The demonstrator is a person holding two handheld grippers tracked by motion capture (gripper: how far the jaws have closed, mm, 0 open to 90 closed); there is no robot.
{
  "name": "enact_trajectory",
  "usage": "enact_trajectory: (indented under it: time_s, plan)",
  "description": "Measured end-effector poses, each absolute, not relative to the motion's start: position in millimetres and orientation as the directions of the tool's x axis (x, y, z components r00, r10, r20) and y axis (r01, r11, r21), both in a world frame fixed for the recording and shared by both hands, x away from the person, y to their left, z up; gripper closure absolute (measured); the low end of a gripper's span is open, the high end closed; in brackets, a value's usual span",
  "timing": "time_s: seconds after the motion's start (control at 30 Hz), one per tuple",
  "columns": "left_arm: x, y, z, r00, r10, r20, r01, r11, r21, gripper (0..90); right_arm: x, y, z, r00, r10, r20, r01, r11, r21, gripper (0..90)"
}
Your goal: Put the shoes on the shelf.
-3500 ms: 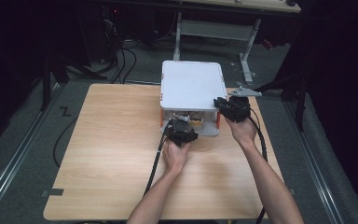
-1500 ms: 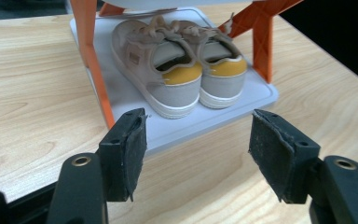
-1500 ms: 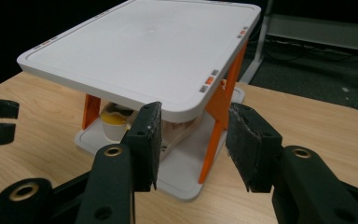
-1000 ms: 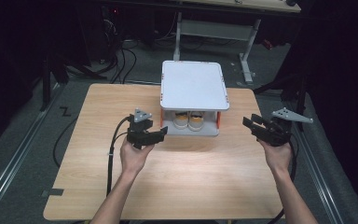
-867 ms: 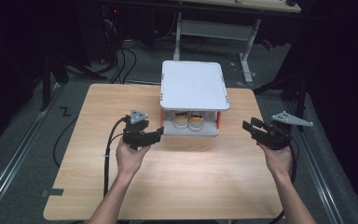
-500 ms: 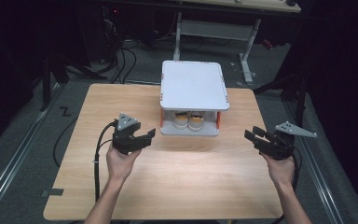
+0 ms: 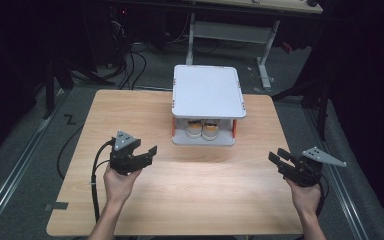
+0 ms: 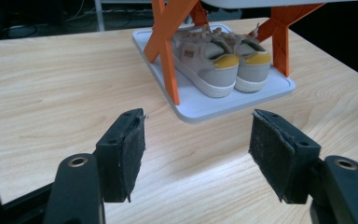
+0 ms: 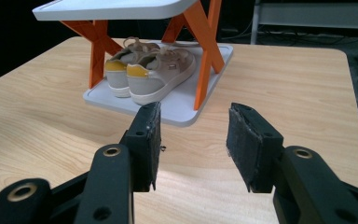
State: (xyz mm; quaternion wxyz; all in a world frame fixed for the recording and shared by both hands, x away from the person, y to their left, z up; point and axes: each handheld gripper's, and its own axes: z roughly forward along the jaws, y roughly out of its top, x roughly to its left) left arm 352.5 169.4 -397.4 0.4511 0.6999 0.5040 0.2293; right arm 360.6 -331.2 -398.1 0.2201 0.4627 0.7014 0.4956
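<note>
A small two-level rack [image 7: 208, 90] with white shelves and orange legs stands at the back middle of the wooden table [image 7: 130, 115]. A pair of beige shoes with yellow heels [image 7: 202, 129] [image 8: 223, 53] [image 9: 147, 70] sits on its lower shelf, heels toward me. My left gripper [image 7: 147, 152] [image 8: 198, 149] hovers open over the table's left part, with nothing between its pads. My right gripper [image 7: 279, 159] [image 9: 193, 140] hangs open near the right front edge, also empty. Both point toward the rack from well apart.
The rack's white top shelf [image 7: 207, 92] is bare. Bare tabletop lies between the two hands in front of the rack. Cables [image 7: 130, 55] and a desk frame [image 7: 230, 30] sit on the dark floor behind the table. A black cable [image 7: 96, 172] trails from the left gripper.
Both hands have drawn back from the rack: the left gripper moved left and toward me, the right gripper moved right and toward me. The shoes stay on the lower shelf.
</note>
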Motion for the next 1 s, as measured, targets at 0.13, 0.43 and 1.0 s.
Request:
enact_trajectory:
  time_s: [0.13, 0.43, 1.0]
  plan:
    - [350.7, 172.3, -404.8, 0.382, 0.915, -0.133, 0.51, -0.088, 0.855, 35.8, 357.3, -333.3, -405.1, -0.466, 0.87, 0.159, 0.44, 0.072, 0.895, 54.4]
    - [351.6, 178.7, -421.7, 0.363, 0.92, -0.145, 0.547, -0.085, 0.833, 35.5, 357.0, -333.4, -420.8, -0.456, 0.872, 0.179, 0.465, 0.062, 0.883, 54.3]
    - [359.5, 192.0, -454.1, 0.305, 0.939, -0.157, 0.603, -0.063, 0.795, 35.4, 370.0, -334.8, -452.6, -0.409, 0.891, 0.198, 0.539, 0.06, 0.84, 57.1]
